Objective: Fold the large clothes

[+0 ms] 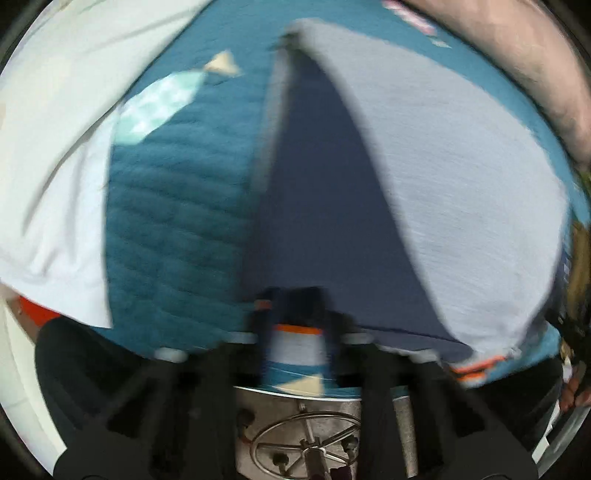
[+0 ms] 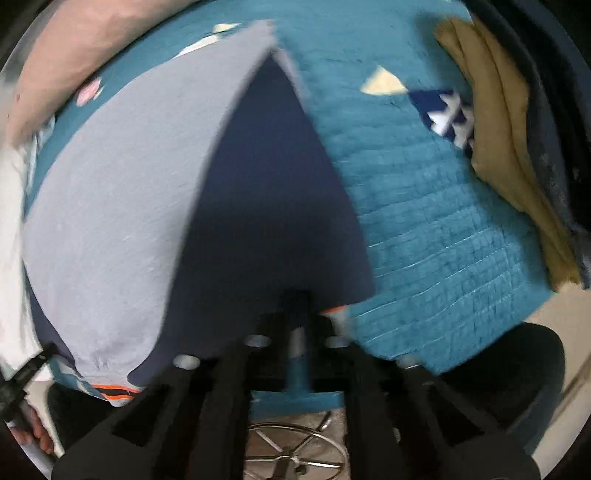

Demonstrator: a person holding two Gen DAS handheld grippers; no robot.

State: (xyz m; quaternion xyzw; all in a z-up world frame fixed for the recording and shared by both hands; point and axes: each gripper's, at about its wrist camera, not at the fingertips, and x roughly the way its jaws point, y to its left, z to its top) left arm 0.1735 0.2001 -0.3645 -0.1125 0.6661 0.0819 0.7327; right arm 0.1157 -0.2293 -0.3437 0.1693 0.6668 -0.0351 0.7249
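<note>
A large garment lies flat on a teal quilted blanket (image 1: 177,221) (image 2: 443,221). It has a pale grey-blue panel (image 1: 443,184) (image 2: 110,203), a navy panel (image 1: 314,203) (image 2: 266,184) and an orange-striped hem (image 1: 476,369) (image 2: 114,393). My left gripper (image 1: 295,317) points down at the near edge of the navy panel and is shut, with hem fabric pinched between its fingers. My right gripper (image 2: 299,317) is shut on the near edge of the other navy panel, beside a bit of orange trim (image 2: 336,310). Both views are blurred.
A white cloth (image 1: 55,166) covers the blanket's left side. A folded tan cloth (image 2: 509,147) lies at its right edge. A person's bare forearm (image 1: 535,74) (image 2: 92,33) crosses the far side. A metal stool ring (image 1: 306,443) (image 2: 295,454) shows below the near edge.
</note>
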